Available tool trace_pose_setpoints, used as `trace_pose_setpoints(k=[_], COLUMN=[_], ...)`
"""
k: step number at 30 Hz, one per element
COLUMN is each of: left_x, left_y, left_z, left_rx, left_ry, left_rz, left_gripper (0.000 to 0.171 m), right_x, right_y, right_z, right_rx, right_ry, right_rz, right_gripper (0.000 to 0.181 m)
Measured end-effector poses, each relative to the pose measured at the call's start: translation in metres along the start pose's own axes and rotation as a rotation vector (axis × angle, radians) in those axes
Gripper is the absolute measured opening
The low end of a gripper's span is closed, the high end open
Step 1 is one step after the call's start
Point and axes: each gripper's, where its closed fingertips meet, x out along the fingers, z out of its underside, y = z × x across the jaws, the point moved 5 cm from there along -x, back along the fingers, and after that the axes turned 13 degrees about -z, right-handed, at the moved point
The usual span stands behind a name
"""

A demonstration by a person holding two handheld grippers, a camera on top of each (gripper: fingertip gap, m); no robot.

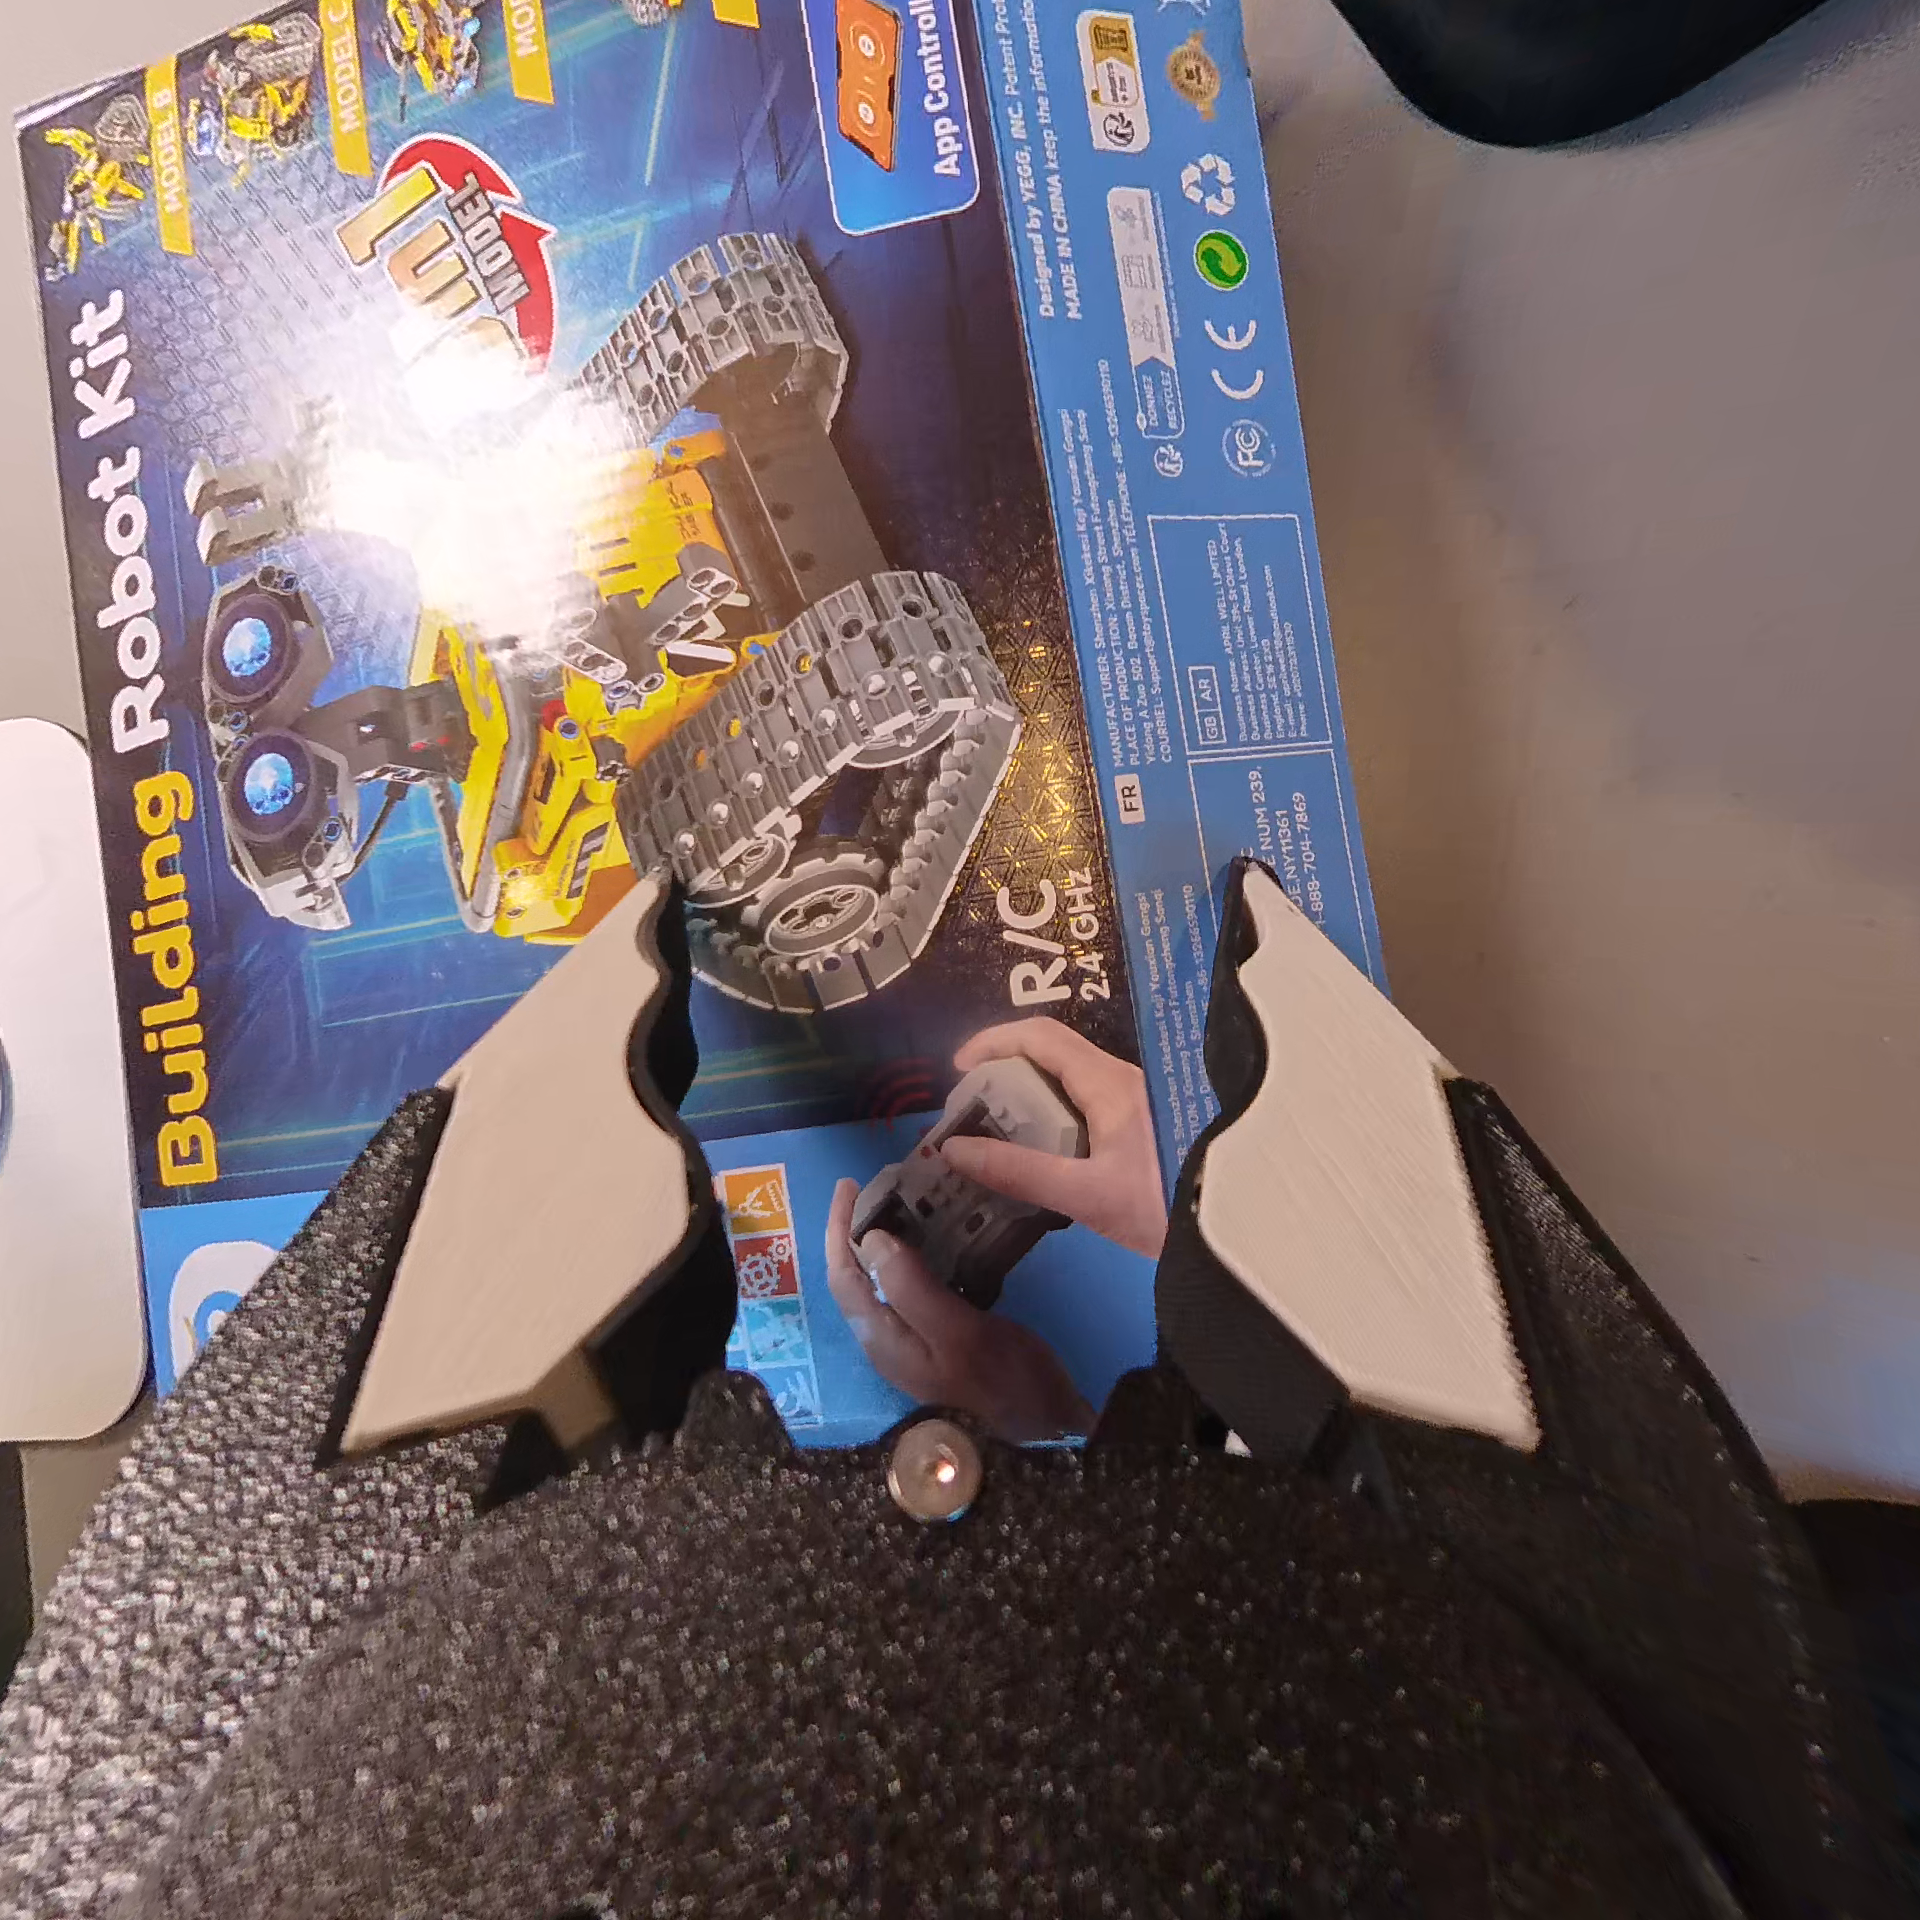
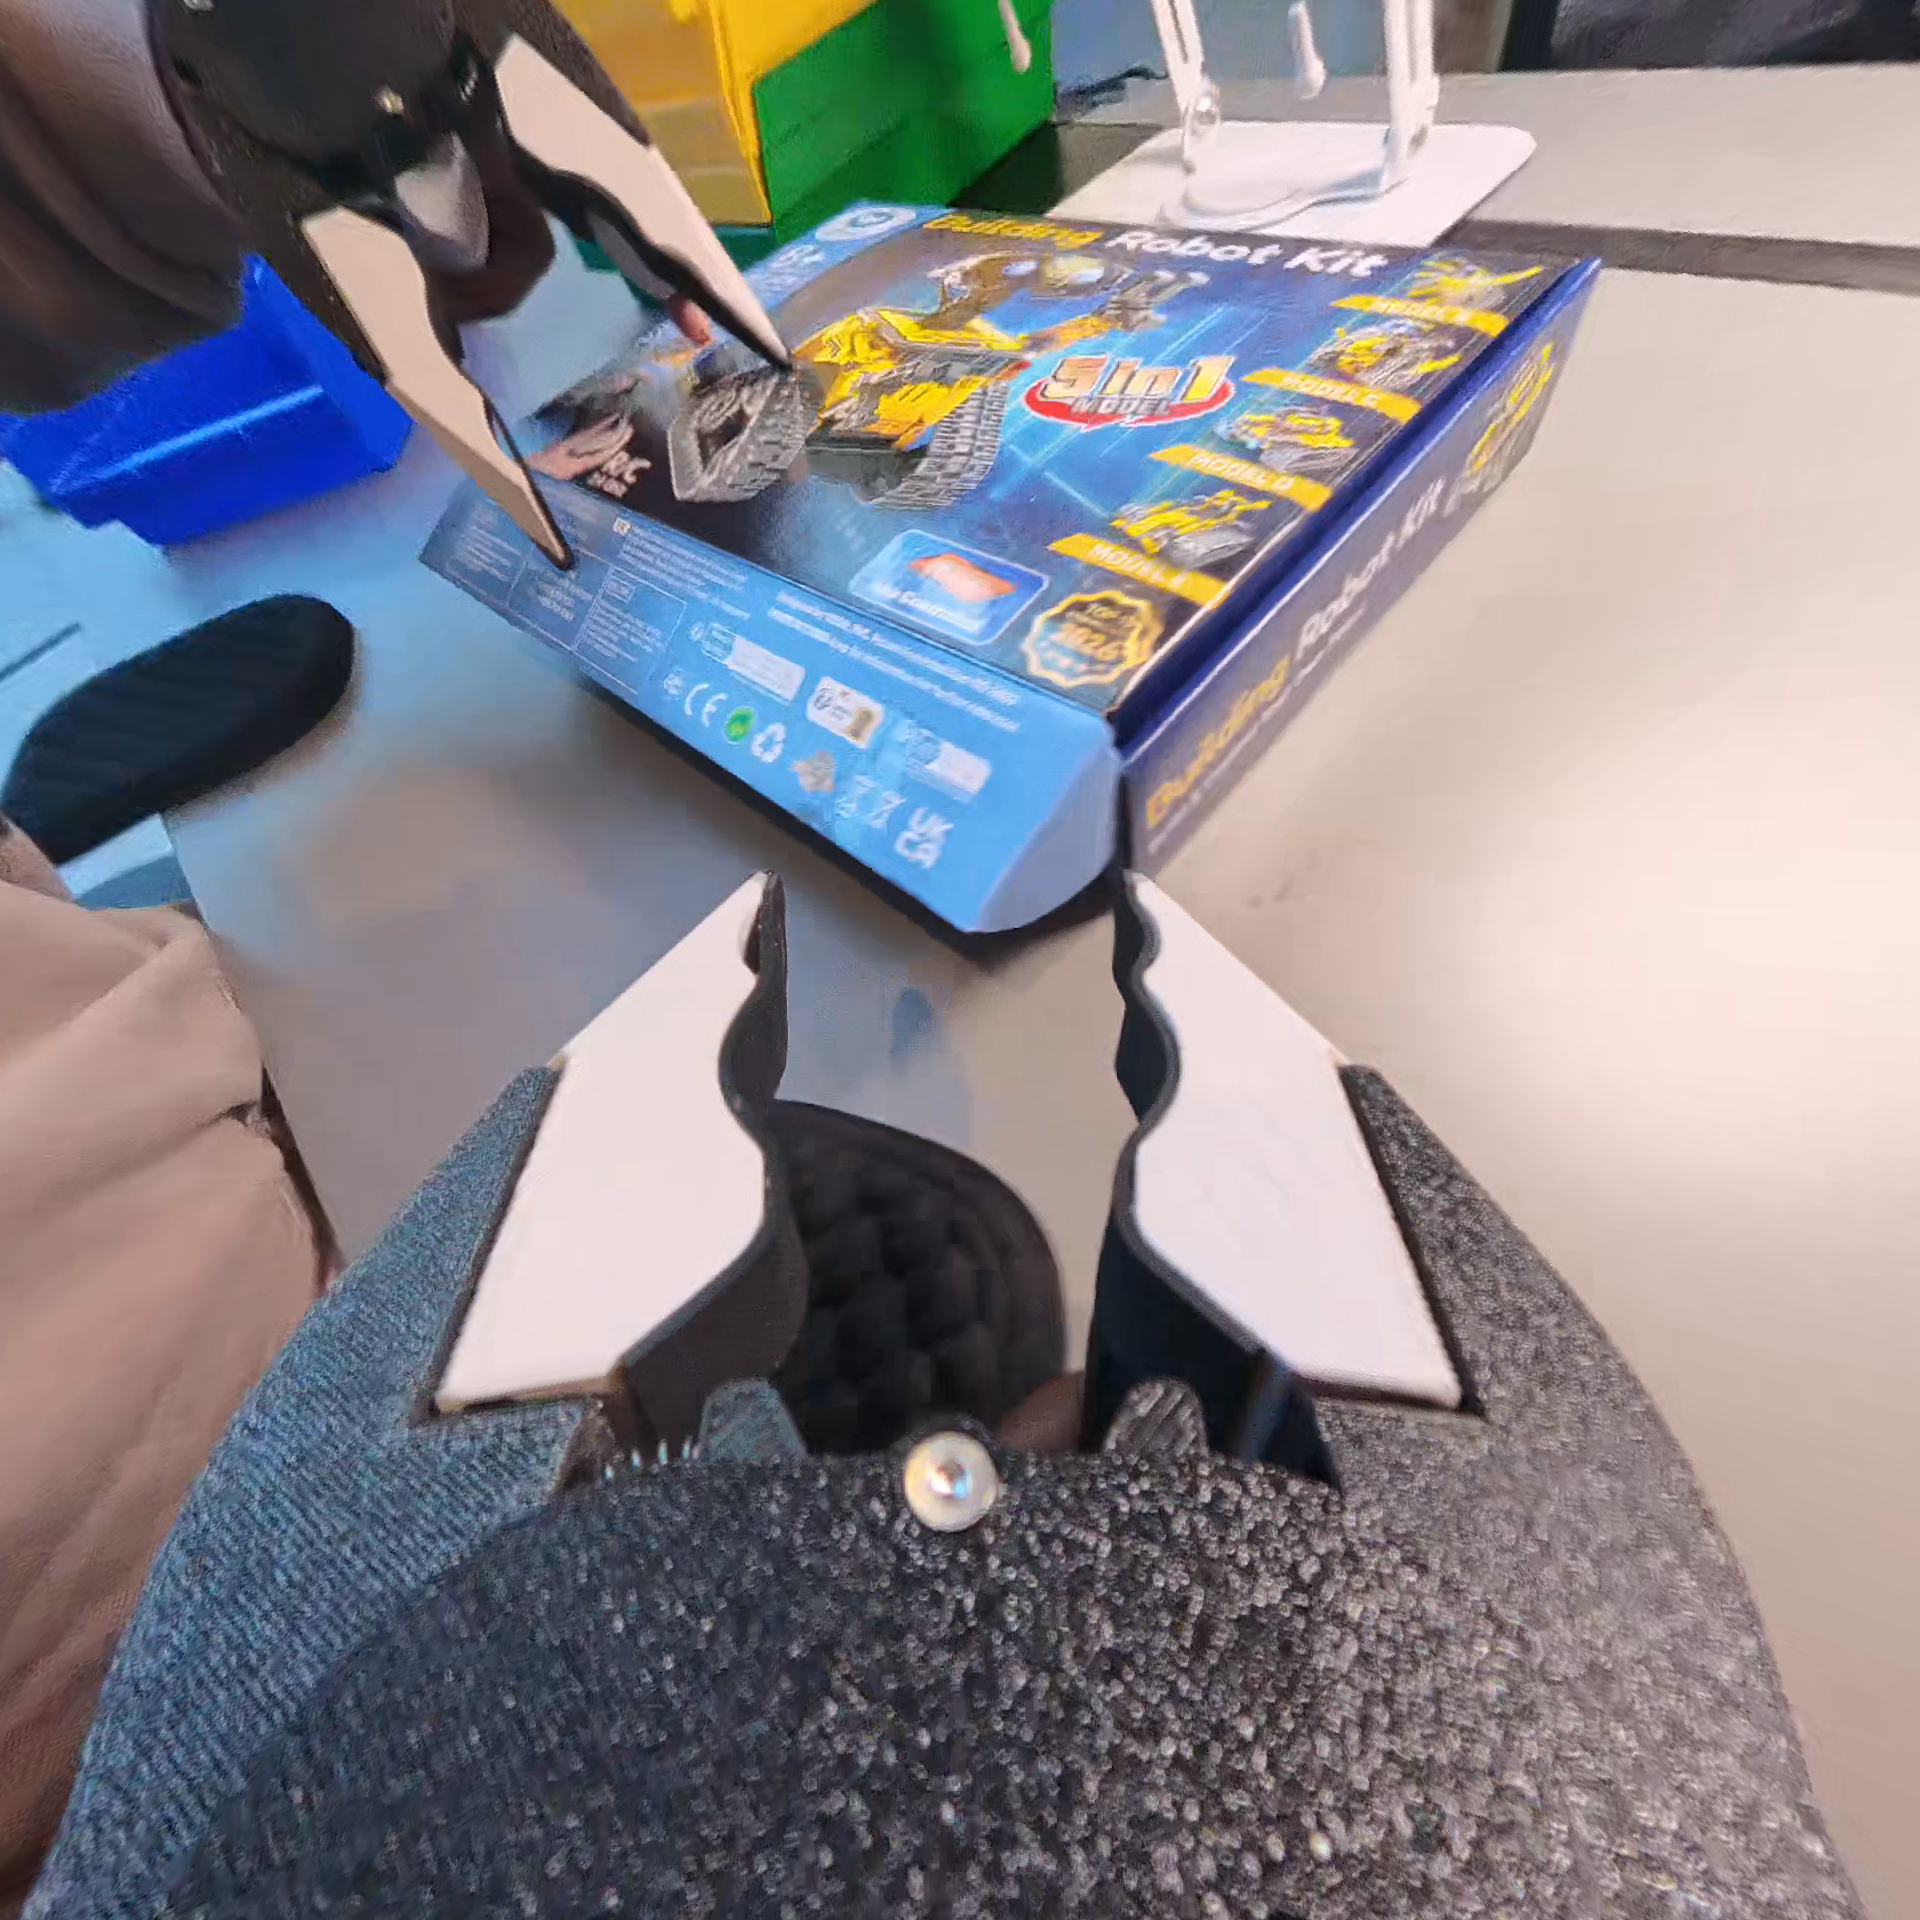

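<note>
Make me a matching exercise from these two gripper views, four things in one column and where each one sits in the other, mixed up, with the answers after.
Things:
1. left gripper
2. right gripper
3. blue bin
4. white stand

Places:
A. on the grey table beyond the far edge of the toy kit box
B. open, over the box's printed top at one end
C. left of the box, behind the left gripper
D. open, just short of the box's near corner

Pairs: 1-B, 2-D, 3-C, 4-A

You're in what looks like a lab or workshop: grey bench [image 2: 1558, 727], blue bin [image 2: 218, 436], yellow and green boxes [image 2: 821, 94].
</note>
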Motion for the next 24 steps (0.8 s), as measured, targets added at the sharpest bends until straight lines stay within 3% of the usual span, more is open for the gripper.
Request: trace_pose_setpoints(k=[5, 9, 18, 22, 24], left_x=[0.000, 0.004, 0.011, 0.010, 0.009], left_y=[0.001, 0.002, 0.001, 0.004, 0.006], left_z=[0.001, 0.003, 0.009, 0.008, 0.012], left_rx=[-0.001, 0.051, 0.174, 0.120, 0.099], left_ry=[-0.005, -0.028, -0.067, -0.032, -0.013], left_rz=[-0.008, -0.028, -0.154, -0.189, -0.217], left_gripper=[0.100, 0.097, 0.088, 0.082, 0.089], right_x=[0.031, 0.055, 0.062, 0.061, 0.059], right_y=[0.038, 0.067, 0.083, 0.086, 0.086], right_z=[-0.008, 0.010, 0.020, 0.019, 0.017], right_rx=[-0.001, -0.045, -0.446, -0.426, -0.413], right_ry=[-0.158, -0.291, -0.406, -0.395, -0.375], right_rz=[-0.235, -0.351, -0.198, -0.174, -0.179], right_gripper=[0.078, 0.065, 0.020, 0.021, 0.030])
